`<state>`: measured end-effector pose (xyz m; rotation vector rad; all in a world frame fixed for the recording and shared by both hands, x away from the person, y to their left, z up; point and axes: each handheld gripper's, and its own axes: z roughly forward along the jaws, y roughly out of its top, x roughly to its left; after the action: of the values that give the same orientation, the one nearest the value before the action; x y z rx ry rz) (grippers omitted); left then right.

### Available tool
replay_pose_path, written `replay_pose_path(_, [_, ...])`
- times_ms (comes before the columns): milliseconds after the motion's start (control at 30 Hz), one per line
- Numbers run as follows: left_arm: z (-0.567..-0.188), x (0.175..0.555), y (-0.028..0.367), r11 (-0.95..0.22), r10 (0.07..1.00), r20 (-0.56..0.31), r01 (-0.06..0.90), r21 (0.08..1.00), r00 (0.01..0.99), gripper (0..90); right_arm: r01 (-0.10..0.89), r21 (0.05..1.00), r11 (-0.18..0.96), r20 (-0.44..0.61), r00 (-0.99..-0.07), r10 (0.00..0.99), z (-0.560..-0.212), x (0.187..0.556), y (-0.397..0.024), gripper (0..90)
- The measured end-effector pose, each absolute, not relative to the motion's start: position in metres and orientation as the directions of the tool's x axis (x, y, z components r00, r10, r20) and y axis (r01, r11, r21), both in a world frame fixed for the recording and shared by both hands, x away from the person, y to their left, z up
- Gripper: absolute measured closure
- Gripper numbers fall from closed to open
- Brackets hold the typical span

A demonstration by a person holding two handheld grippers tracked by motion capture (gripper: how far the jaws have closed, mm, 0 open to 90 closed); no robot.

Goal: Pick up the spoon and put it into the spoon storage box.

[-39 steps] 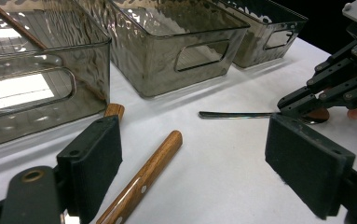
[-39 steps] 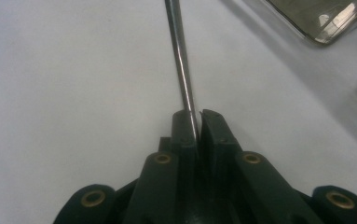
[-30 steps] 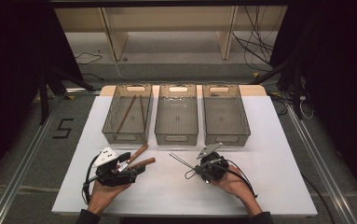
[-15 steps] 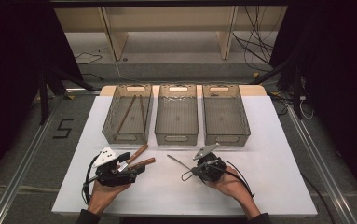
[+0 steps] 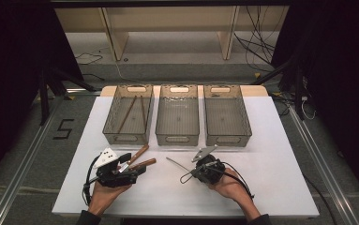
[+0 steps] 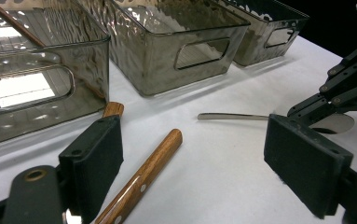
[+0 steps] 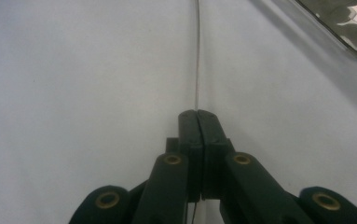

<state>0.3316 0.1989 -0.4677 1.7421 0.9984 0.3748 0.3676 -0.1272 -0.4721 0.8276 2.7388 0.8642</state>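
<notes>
Right now the right tool (image 5: 200,165) is pressed together on a thin metal utensil (image 5: 176,163); in the right gripper view its jaws meet with only the slim strip (image 7: 197,70) running out from between them. That utensil lies low over the white tabletop (image 5: 280,154), its long axis pointing up-left from the right tool toward the middle of the table; whether its free end touches the surface cannot be told. In the left gripper view the same strip (image 6: 232,116) shows flat, ending at the right tool (image 6: 339,105).

The left tool (image 5: 132,169) is spread wide, pinching nothing. Two wooden-handled pieces (image 5: 142,158) lie just ahead of it, handles angled up-right; one handle (image 6: 143,175) sits between its jaws but untouched, the other (image 6: 113,109) peeks behind the left jaw.

Three smoky bins stand in a row beyond: left bin (image 5: 126,115) already holds brown sticks (image 5: 128,114), middle bin (image 5: 177,115) and right bin (image 5: 226,115) look bare. The held utensil is nearest the middle bin, directly beyond the right tool, so the likely drop calls for a lift forward over that bin's near wall, long axis turned to match the bin's length. Left hand (image 5: 103,194) is nearer the wooden handles and the left bin.
</notes>
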Motion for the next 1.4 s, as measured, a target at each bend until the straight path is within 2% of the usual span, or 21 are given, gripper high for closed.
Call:
replay_pose_path(233, [-0.468, 0.332, 0.200, -0.103, 0.771, -0.209, 0.442, 0.891, 0.601, 19.2, 0.480, 0.604, 0.636, 0.050, -0.820, 0.571, -0.464, 0.369, -0.136, 90.0])
replay_pose_path(667, [-0.467, 0.331, 0.201, -0.094, 0.773, -0.206, 0.431, 0.898, 0.599, 19.2, 0.456, 0.687, 0.566, 0.054, -0.809, 0.586, -0.432, 0.375, -0.137, 90.0])
replay_pose_path(1067, [-0.468, 0.331, 0.202, -0.094, 0.768, -0.209, 0.428, 0.899, 0.606, 18.9, 0.468, 0.752, 0.464, 0.081, -0.764, 0.640, -0.403, 0.399, -0.134, 90.0])
replay_pose_path(1400, [-0.468, 0.330, 0.200, -0.101, 0.770, -0.199, 0.422, 0.901, 0.607, 17.8, 0.487, 0.767, 0.418, 0.090, -0.727, 0.681, -0.384, 0.427, -0.119, 90.0])
